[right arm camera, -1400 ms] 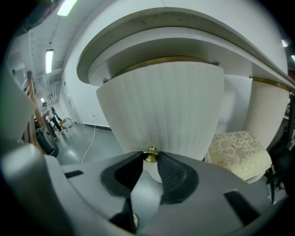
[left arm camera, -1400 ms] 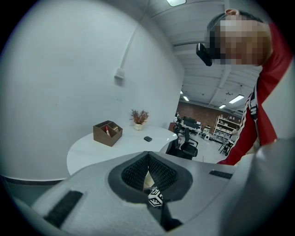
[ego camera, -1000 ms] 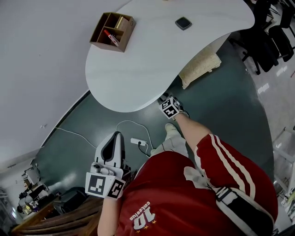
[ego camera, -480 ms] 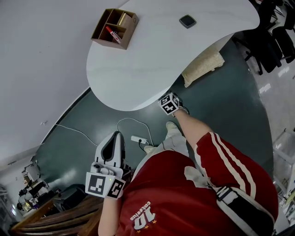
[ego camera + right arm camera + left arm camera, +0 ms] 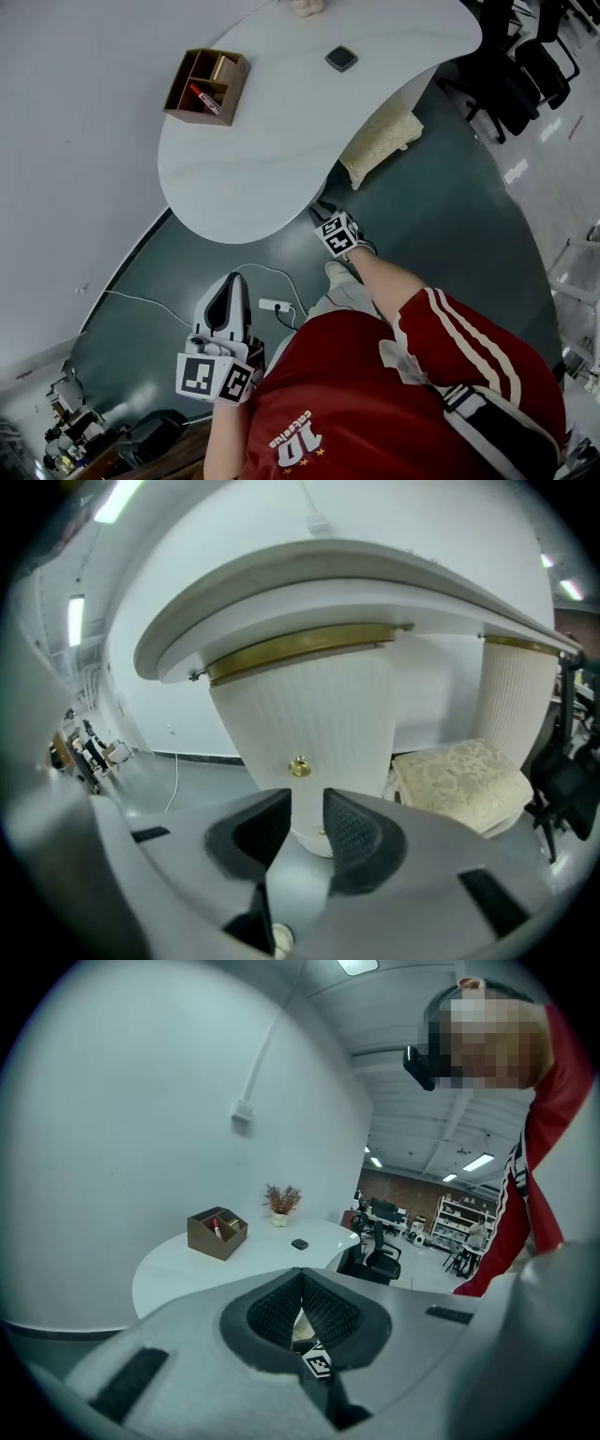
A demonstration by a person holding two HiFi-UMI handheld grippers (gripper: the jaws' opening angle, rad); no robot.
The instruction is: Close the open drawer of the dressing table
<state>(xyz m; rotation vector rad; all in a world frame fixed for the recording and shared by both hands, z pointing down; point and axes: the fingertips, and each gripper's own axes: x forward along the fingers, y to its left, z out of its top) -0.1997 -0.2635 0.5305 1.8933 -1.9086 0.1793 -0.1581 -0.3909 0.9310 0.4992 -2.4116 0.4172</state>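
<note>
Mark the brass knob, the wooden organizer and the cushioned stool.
brass knob (image 5: 299, 767), right gripper view, its round face.
wooden organizer (image 5: 208, 1243), left gripper view, its front wall.
cushioned stool (image 5: 459, 780), right gripper view, its seat top.

I wear a red shirt (image 5: 356, 394) with white sleeve stripes; left of it, my pale grey left gripper (image 5: 231, 283) carries black-and-white marker squares and black ribbed fingers (image 5: 272, 1312).
</note>
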